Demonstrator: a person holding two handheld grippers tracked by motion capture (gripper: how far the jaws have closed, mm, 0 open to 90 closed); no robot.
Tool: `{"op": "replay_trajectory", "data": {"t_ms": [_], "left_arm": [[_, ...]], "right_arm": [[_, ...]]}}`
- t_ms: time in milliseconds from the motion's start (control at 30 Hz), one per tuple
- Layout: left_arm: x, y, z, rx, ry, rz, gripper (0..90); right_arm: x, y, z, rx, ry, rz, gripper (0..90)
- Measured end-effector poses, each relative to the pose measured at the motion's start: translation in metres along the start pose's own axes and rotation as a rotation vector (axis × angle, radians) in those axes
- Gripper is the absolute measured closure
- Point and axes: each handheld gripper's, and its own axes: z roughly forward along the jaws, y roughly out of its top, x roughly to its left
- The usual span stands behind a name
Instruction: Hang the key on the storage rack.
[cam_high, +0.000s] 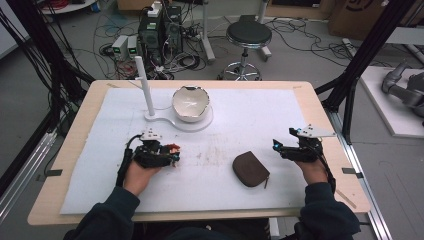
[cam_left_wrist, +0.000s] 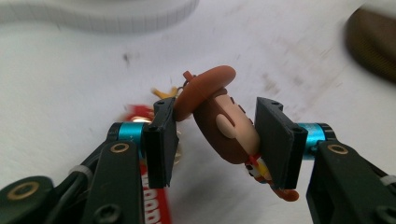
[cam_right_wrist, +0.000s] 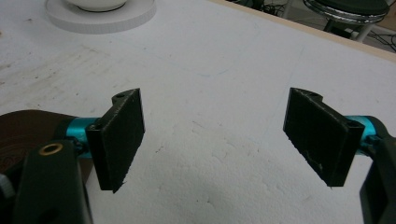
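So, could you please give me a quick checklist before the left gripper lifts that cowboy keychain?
1. Cowboy figure between left gripper fingers: ok.
2. Both fingers pressing the figure: cannot tell; they look close, contact unclear.
3. Red strap free of the fingers: cannot tell, it runs under the left one.
4. Right gripper open and empty: ok.
5. Brown pouch apart from the left gripper: ok.
6. Bowl on its white stand, away from both grippers: ok.

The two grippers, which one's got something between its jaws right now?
The left gripper: its jaws flank a cowboy figurine keychain with a brown hat. The right gripper is spread wide over bare white mat.
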Motion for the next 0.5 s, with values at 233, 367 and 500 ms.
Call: {"op": "replay_trajectory", "data": {"t_ms": [233,367,500], "left_arm": [[0.017,0.034,-0.045,-0.141,-0.112,-0.017,49.9],[0.026,0.054,-0.061,-0.200,-0.119,-0.016,49.9],[0.036,0.069,-0.075,-0.259,-0.111,-0.018,49.9]], "right_arm": [[0.000,0.000,0.000,-0.001,-0.004,0.000,20.8],[0.000,0.001,0.000,-0.009,-0.002,0.002,20.8],[-0.002,0.001,0.000,-0.012,-0.003,0.006,20.8]]}}
